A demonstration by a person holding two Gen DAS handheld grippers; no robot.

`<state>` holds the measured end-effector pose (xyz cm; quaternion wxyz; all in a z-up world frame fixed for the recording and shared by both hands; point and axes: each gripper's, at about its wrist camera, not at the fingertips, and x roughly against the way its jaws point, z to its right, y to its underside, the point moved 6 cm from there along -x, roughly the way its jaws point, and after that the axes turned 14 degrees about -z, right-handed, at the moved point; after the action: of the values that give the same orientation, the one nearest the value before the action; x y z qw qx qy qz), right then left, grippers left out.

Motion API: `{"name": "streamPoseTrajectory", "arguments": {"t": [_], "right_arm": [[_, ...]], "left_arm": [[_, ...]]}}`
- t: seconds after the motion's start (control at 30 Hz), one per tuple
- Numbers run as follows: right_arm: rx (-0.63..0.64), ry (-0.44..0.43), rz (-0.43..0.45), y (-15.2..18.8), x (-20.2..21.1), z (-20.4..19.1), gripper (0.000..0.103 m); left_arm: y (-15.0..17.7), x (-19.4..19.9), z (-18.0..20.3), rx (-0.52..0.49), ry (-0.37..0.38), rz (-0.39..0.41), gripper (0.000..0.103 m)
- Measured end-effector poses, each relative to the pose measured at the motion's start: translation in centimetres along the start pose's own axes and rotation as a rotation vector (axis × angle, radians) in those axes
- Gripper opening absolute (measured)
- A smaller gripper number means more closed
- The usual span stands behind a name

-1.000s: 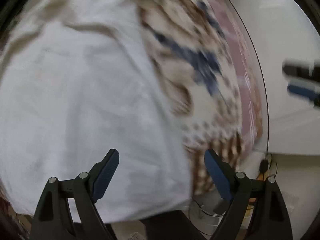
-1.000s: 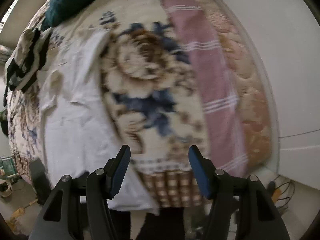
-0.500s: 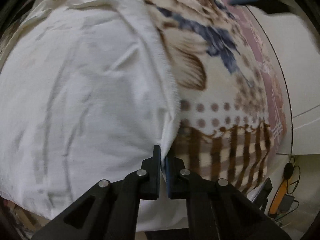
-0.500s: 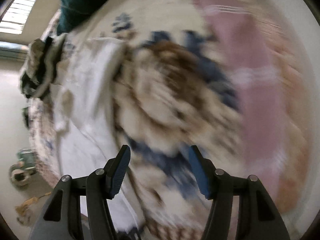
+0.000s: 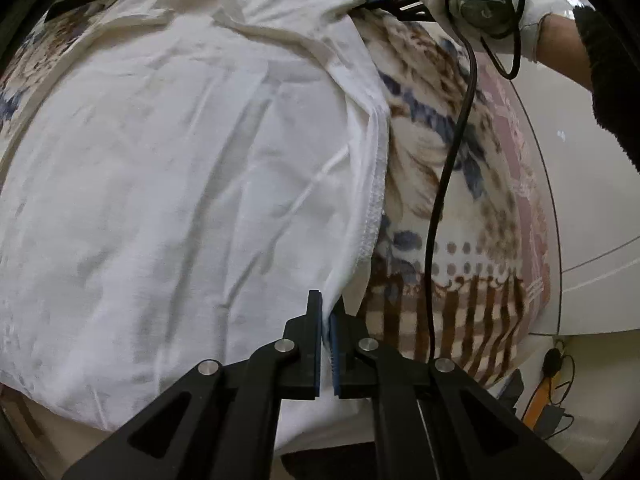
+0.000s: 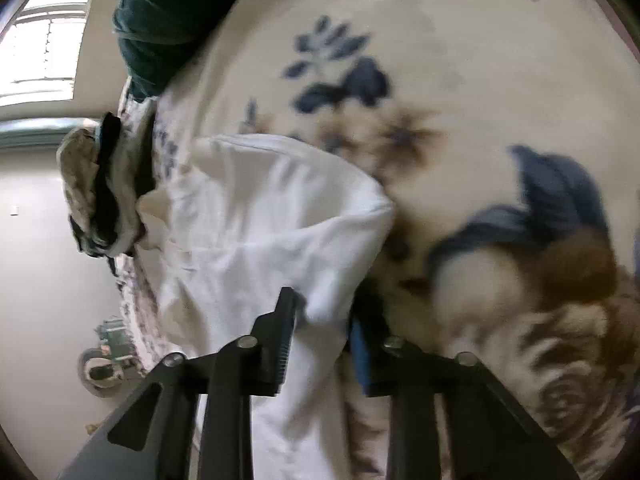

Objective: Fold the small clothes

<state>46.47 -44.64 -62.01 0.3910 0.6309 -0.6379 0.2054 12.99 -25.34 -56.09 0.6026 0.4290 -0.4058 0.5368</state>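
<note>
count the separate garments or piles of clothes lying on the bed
3. The white garment is spread across the floral blanket, pinched by both grippers. A crumpled black-and-beige garment lies at the far edge. A dark green pile sits beyond it. More may be hidden outside view.

Floral blanket [image 5: 460, 184], dark green bundle [image 6: 160, 12], window [image 6: 44, 52], orange cable [image 5: 538, 404].

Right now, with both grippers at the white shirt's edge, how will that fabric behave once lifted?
The white shirt will probably drape limply: it lies creased and rumpled on the floral blanket. It looks thin and light, bunching between the left gripper fingers. The right gripper seems only partly closed, so that corner may slip.
</note>
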Motion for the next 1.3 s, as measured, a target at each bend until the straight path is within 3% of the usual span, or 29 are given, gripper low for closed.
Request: {"name": "streamPoseTrajectory", "arguments": {"t": [0.1,0.27,0.57,0.83,0.93,1.13,1.23,1.3], "right_arm": [[0.021,0.049,0.022,-0.2,-0.1,-2.1,0.007],[0.045,0.132,0.034,0.4,1.1,-5.7,0.006],[0.17,0.265,0.024,1.0,1.3,-17.9,0.005],[0.217,0.395,-0.039,-0.4,-7.6,-28.4,0.005],[0.228,0.495,-0.055,-1.5,-12.6,-31.3,0.005],[0.223,0.623,-0.066,-2.9,-18.7,-33.2,0.005],[0.179,0.615,-0.116,-2.7,-20.2,-32.7,0.013],[0.156,0.499,-0.171,-1.5,-20.4,-32.8,0.042]], "left_arm": [[-0.1,0.9,-0.6,0.011,0.008,0.015,0.002],[0.1,3.1,-2.5,0.056,0.018,0.06,0.001],[1.5,10.2,-10.3,0.199,0.072,0.144,0.001],[1.9,13.9,-20.7,0.329,0.075,0.177,0.001],[1.8,13.6,-24.7,0.371,0.069,0.158,0.001],[3.8,11.6,-31.6,0.466,0.052,0.079,0.002],[5.8,10.4,-35.2,0.544,0.079,0.023,0.002],[7.2,10.6,-37.0,0.598,0.137,0.021,0.003]]}}
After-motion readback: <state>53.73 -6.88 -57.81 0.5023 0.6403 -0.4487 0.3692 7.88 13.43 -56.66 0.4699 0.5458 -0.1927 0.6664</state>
